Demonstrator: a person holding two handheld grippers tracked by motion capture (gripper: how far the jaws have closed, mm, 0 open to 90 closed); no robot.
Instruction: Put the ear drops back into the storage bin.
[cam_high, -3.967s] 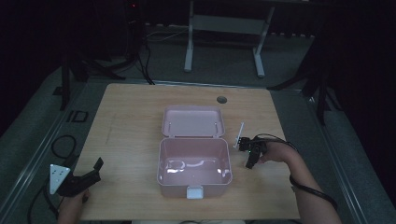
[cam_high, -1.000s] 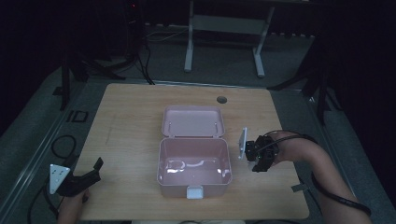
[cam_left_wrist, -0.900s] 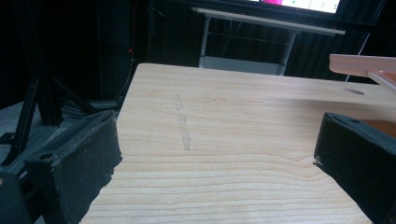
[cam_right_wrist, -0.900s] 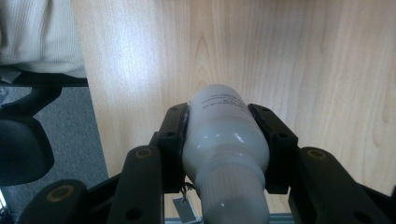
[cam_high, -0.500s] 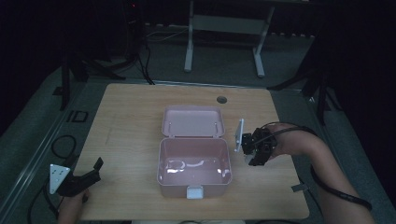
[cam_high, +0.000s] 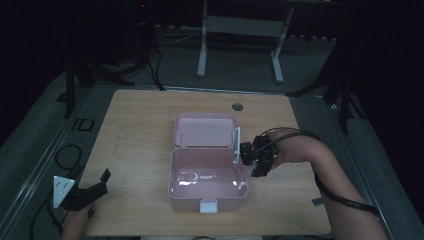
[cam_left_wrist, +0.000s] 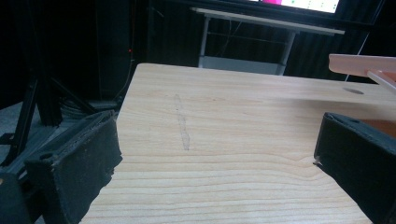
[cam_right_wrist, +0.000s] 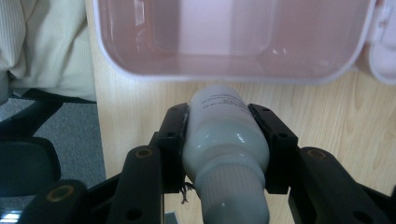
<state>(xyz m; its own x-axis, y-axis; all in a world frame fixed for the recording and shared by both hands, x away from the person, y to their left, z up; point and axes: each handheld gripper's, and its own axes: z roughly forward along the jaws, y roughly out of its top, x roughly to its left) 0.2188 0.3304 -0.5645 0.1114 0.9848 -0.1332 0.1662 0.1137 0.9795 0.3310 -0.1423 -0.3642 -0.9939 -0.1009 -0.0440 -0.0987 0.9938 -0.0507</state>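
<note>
An open pink box (cam_high: 172, 170) stands mid-table, its lid (cam_high: 205, 131) folded back flat behind it. My right gripper (cam_high: 246, 152) hovers at the box's right wall, shut on a white bottle (cam_high: 237, 145). In the right gripper view the black jaws clamp the bottle (cam_right_wrist: 224, 135) on both sides, its base pointing toward the box rim (cam_right_wrist: 233, 77). My left gripper (cam_high: 95, 186) rests at the table's front left corner, open with nothing between its jaws. The left gripper view shows those jaws spread wide over bare wood (cam_left_wrist: 217, 135), with the pink lid's edge (cam_left_wrist: 359, 63) at far right.
A round cable hole (cam_high: 237, 106) sits near the table's back edge. A white metal stand (cam_high: 240, 25) and dark tripod legs (cam_high: 75, 75) are behind the table. Cables (cam_high: 65, 155) lie on the floor at left.
My right gripper has carried the bottle left and slightly up, from beside the box to its right wall. The left gripper has stayed put.
</note>
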